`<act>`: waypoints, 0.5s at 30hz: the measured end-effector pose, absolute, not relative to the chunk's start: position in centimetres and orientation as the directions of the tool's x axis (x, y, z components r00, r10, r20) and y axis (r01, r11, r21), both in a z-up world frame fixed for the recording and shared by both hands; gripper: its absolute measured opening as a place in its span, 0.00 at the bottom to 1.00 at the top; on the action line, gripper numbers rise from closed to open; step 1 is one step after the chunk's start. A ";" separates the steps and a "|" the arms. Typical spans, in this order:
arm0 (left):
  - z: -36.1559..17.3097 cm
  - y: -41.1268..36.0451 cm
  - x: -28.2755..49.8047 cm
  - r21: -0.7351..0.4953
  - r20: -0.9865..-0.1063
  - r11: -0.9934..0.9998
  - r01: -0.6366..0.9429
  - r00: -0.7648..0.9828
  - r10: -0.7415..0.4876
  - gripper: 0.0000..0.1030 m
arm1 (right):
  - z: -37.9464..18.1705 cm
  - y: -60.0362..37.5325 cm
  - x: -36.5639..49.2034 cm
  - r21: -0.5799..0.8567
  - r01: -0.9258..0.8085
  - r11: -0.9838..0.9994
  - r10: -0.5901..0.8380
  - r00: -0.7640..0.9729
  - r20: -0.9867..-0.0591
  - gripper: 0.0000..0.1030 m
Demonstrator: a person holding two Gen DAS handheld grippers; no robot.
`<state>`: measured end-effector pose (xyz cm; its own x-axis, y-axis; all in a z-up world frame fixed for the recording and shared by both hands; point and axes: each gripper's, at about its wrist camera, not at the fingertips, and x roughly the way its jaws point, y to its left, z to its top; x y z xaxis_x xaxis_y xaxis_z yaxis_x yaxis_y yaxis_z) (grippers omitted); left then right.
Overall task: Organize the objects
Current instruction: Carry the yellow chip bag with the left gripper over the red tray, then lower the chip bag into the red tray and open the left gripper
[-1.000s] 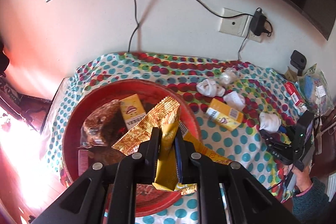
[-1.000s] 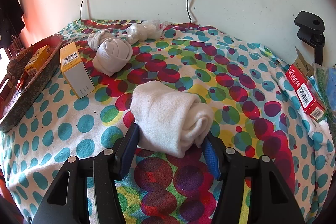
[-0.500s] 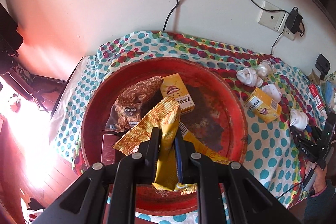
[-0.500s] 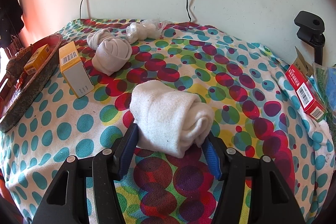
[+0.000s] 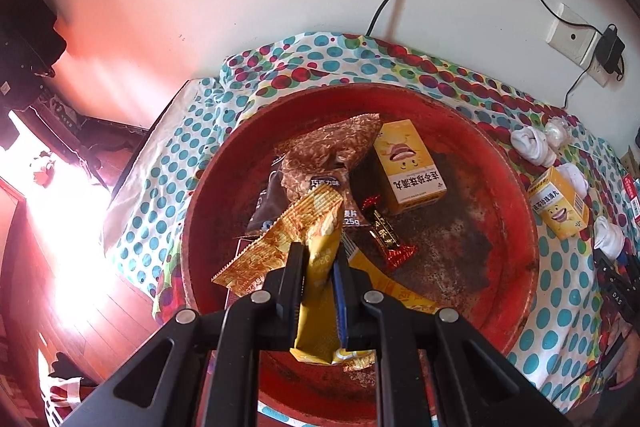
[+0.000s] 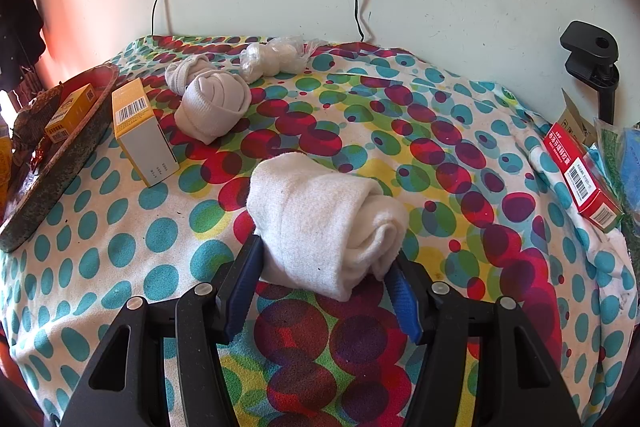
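Note:
My left gripper (image 5: 320,255) is shut on a yellow snack packet (image 5: 320,223) and holds it just above the round red tray (image 5: 516,187). In the tray lie a brown crumpled packet (image 5: 328,151), a yellow box (image 5: 408,167) and a small red-ended candy bar (image 5: 386,235). In the right wrist view my right gripper (image 6: 325,253) rests low on the spotted cloth. Its blue pads touch both sides of a rolled white sock (image 6: 324,211), which lies on the cloth.
A second yellow box (image 6: 142,135) stands beside the tray's rim (image 6: 60,167). A grey sock ball (image 6: 214,103) and a plastic-wrapped bundle (image 6: 272,57) lie behind it. A red box (image 6: 580,179) and a black clamp (image 6: 592,59) sit at the right edge. Cables hang down the wall.
My left gripper has carried the yellow packet left and down over the red tray, which now fills the view. The right gripper and the white sock have not moved.

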<state>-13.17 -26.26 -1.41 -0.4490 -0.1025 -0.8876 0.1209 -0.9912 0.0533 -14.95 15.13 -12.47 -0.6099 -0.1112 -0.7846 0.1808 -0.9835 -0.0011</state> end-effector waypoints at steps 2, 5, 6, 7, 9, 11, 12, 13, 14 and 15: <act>-1.5 -26.6 -13.4 0.058 -0.883 -0.991 0.124 -0.456 -0.109 0.13 | -12.5 15.1 -14.9 -0.002 0.180 -0.984 -0.110 -0.610 -0.785 0.56; -1.6 -26.9 -13.7 0.058 -0.880 -0.990 0.125 -0.462 -0.110 0.13 | -12.5 15.0 -15.0 -0.002 0.179 -0.984 -0.109 -0.610 -0.785 0.56; -1.6 -27.0 -13.8 0.060 -0.877 -0.990 0.130 -0.466 -0.114 0.13 | -12.5 15.0 -15.0 -0.003 0.179 -0.984 -0.109 -0.610 -0.785 0.56; -1.7 -27.2 -13.9 0.060 -0.877 -0.989 0.134 -0.466 -0.116 0.13 | -12.5 15.1 -15.0 -0.004 0.179 -0.984 -0.108 -0.610 -0.785 0.56; -2.0 -27.5 -14.2 0.047 -0.878 -0.989 0.141 -0.467 -0.108 0.13 | -12.5 14.9 -15.0 -0.003 0.178 -0.984 -0.108 -0.610 -0.785 0.56; -2.2 -27.7 -14.4 0.047 -0.877 -0.988 0.144 -0.468 -0.110 0.13 | -12.5 15.0 -15.0 -0.005 0.177 -0.984 -0.106 -0.610 -0.785 0.56; -2.2 -27.8 -14.5 0.048 -0.875 -0.988 0.144 -0.472 -0.112 0.13 | -12.4 14.8 -15.1 -0.006 0.172 -0.985 -0.102 -0.610 -0.786 0.56; -2.2 -27.9 -14.6 0.047 -0.872 -0.988 0.145 -0.476 -0.112 0.13 | -12.5 14.9 -15.0 -0.006 0.172 -0.985 -0.102 -0.610 -0.786 0.56; -2.2 -28.0 -14.7 0.043 -0.873 -0.989 0.143 -0.477 -0.106 0.13 | -12.4 14.8 -15.1 -0.006 0.172 -0.985 -0.102 -0.610 -0.786 0.56; -2.2 -28.0 -14.8 0.041 -0.872 -0.989 0.142 -0.478 -0.105 0.13 | -12.4 14.8 -15.1 -0.006 0.172 -0.985 -0.102 -0.610 -0.786 0.56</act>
